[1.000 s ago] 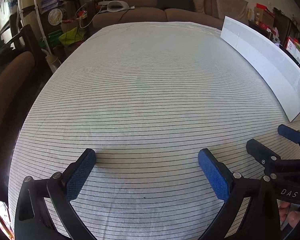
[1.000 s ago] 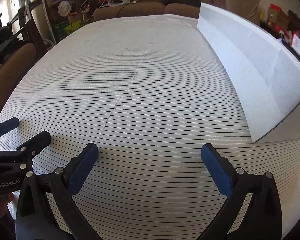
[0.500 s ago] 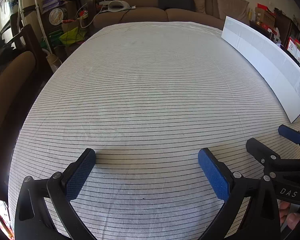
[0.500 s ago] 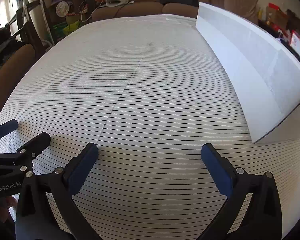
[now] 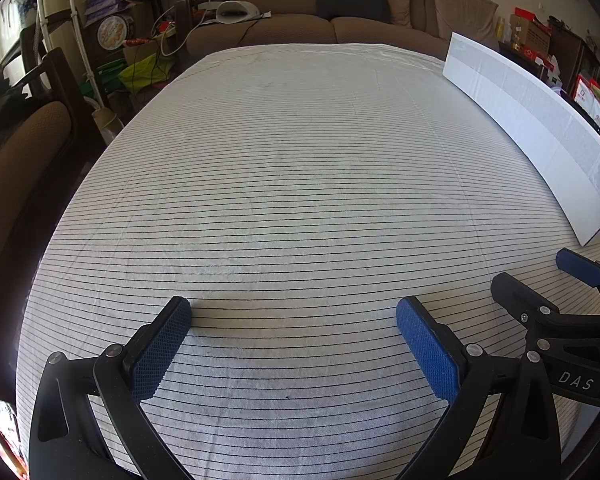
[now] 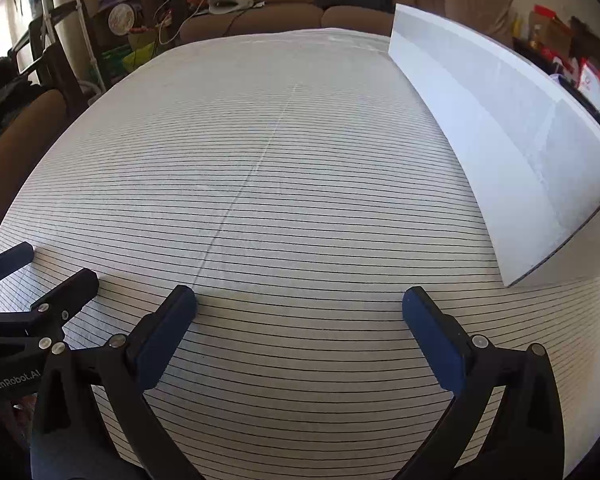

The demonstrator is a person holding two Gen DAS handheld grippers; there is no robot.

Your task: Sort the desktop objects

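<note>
Both grippers sit low over the near edge of the table [image 5: 300, 168], side by side, each empty with jaws spread wide: left gripper [image 5: 293, 316] in its own view, right gripper [image 6: 300, 306] in its own, and each shows at the edge of the other's camera. The table is covered by a striped cloth [image 6: 284, 216] and nothing to sort is visible on it in either view; the task's objects are out of frame or not set out yet, can't tell which. The only thing on the table is a long white board [image 6: 500, 132] standing on edge along the right edge, running from the far right corner toward the near right, well apart from both grippers. Handling judgement: the board looks thin, light and stiff, probably foam or card, likely to tip if nudged; it may be a divider rather than a sort item. If it must be moved, pinch the top edge near the middle. The cloth is soft with a crease down the middle, so dragging anything may bunch it. The room beyond is cluttered with a sofa [image 5: 300, 28] behind the far edge.
</note>
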